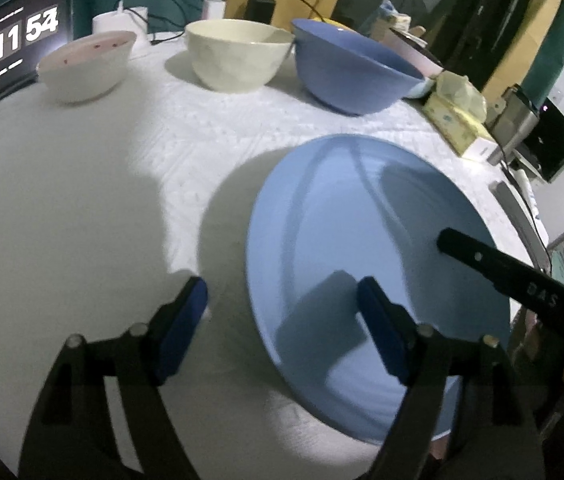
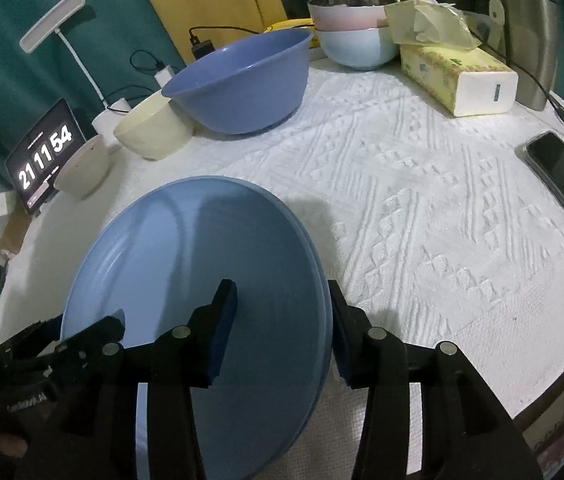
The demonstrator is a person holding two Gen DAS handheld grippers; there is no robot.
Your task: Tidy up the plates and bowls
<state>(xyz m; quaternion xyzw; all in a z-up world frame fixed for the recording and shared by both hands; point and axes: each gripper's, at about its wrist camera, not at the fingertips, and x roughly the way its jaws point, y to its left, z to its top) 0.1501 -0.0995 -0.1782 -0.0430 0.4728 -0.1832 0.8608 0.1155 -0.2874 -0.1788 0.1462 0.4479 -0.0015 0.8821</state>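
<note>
A light blue plate (image 1: 362, 248) (image 2: 201, 264) lies on the white textured tablecloth (image 2: 422, 208), with what looks like a second rim just under it. My left gripper (image 1: 282, 286) is open astride the plate's left rim: one pad is off the plate, the other over its surface. My right gripper (image 2: 280, 285) straddles the right rim, open, with neither pad pressing on it. Each gripper shows in the other's view as a black finger (image 1: 482, 260) (image 2: 81, 332). At the back stand a white bowl (image 1: 85, 68), a cream bowl (image 1: 237, 56) and a large blue bowl (image 1: 354, 68) (image 2: 241, 84).
Two pastel bowls (image 2: 354, 36) are stacked behind the blue bowl. A tissue box (image 2: 458, 76) and a metal canister (image 2: 534, 40) sit at the back right, and a dark phone (image 2: 562, 168) lies by the right edge. A tablet clock (image 1: 1, 48) and a desk lamp (image 2: 53, 20) stand at the left.
</note>
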